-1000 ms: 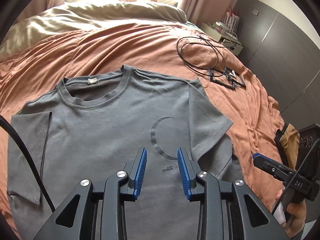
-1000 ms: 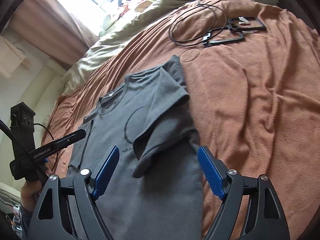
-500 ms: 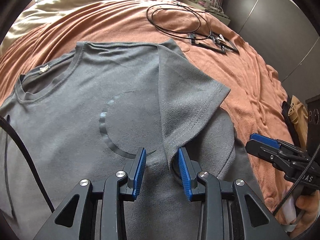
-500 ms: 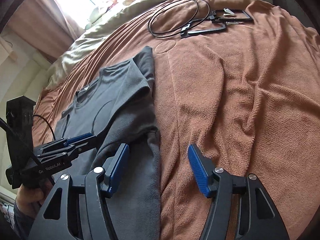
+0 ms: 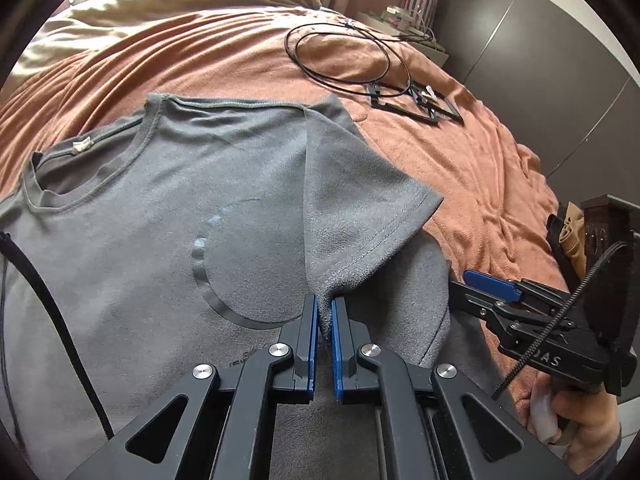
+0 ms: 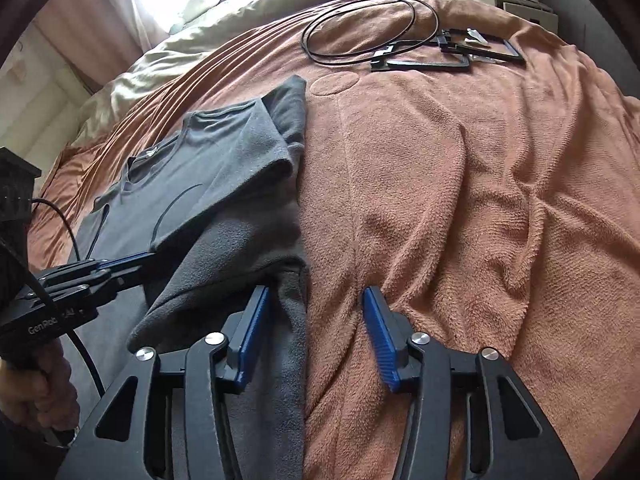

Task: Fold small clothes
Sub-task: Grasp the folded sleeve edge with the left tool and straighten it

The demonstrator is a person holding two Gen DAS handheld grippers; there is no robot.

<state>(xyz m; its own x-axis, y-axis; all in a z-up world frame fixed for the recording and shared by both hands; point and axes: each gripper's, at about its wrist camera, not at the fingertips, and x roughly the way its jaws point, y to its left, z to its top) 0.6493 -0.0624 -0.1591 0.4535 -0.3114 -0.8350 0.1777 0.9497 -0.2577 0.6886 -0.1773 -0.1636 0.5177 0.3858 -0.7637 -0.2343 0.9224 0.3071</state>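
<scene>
A grey T-shirt (image 5: 152, 208) lies flat on the orange blanket (image 6: 460, 200), collar pointing away. The left gripper (image 5: 324, 312) pinches its folded sleeve corner. The right gripper (image 6: 312, 308), jaws closing, straddles the shirt's side edge ungripped.

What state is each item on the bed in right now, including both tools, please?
Grey T-shirt: lying front up, its right side and sleeve folded inward.
Left tool: shut on a fold of the shirt's sleeve.
Right tool: open, jaws just been closing, straddling the shirt's side edge and the blanket.
Black cable: loosely coiled, apart from the shirt.
Orange blanket: spread out, wrinkled.
</scene>
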